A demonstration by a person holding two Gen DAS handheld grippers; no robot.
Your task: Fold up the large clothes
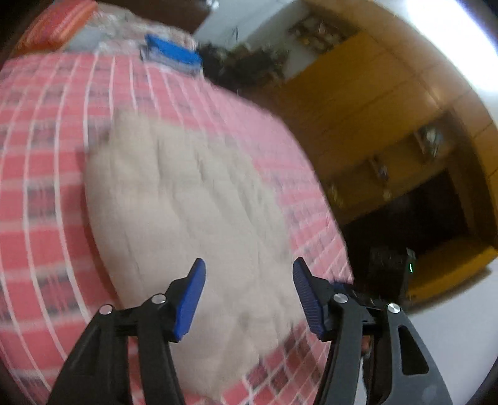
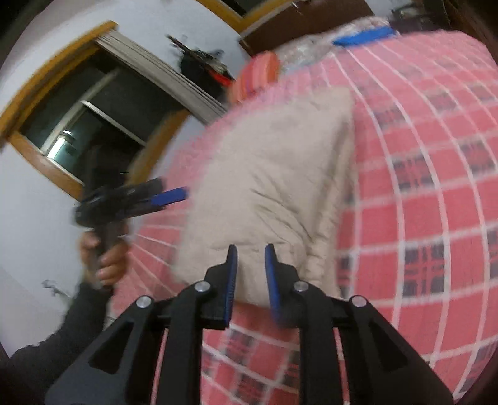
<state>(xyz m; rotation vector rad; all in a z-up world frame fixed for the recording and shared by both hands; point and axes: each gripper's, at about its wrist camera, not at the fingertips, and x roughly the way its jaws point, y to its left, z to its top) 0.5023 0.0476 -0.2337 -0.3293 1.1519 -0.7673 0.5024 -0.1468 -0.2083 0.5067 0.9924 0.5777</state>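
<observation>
A folded beige quilted garment point(image 1: 186, 212) lies on a bed's red-and-white checked sheet point(image 1: 46, 193).

The left gripper point(image 1: 249, 286) hovers over the garment's near end, jaws wide apart and empty. The right gripper point(image 2: 251, 271) sits at another edge, jaws slightly parted, holding nothing. A folded blue item point(image 1: 174, 53) rests beyond, beside an orange striped pillow point(image 1: 62, 21).

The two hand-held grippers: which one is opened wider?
The left hand-held gripper: its blue fingers stand far apart, while the right hand-held gripper shows only a narrow gap.
</observation>
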